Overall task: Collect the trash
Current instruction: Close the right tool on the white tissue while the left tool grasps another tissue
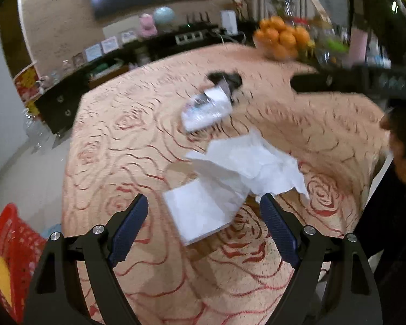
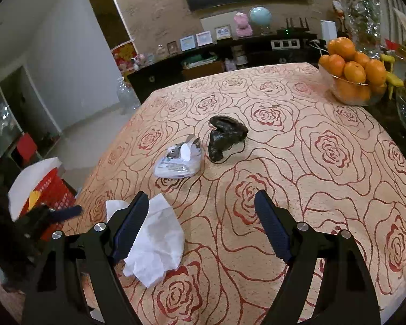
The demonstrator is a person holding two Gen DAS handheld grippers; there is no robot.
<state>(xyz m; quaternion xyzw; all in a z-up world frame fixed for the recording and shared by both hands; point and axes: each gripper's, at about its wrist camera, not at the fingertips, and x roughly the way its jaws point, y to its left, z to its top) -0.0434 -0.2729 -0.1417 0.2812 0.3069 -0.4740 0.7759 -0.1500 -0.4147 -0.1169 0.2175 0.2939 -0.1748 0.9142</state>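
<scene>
A crumpled white tissue lies on the rose-patterned tablecloth, just ahead of my open left gripper. Beyond it lie a clear plastic wrapper and a crumpled black bag. In the right wrist view the tissue lies at the table's near left, partly behind the left finger of my open, empty right gripper. The wrapper and black bag lie in the middle of the table. My left gripper shows blurred at the left edge.
A red basket lined with a white bag stands on the floor left of the table, also in the left wrist view. A glass bowl of oranges sits at the table's far right corner. A dark sideboard runs along the back wall.
</scene>
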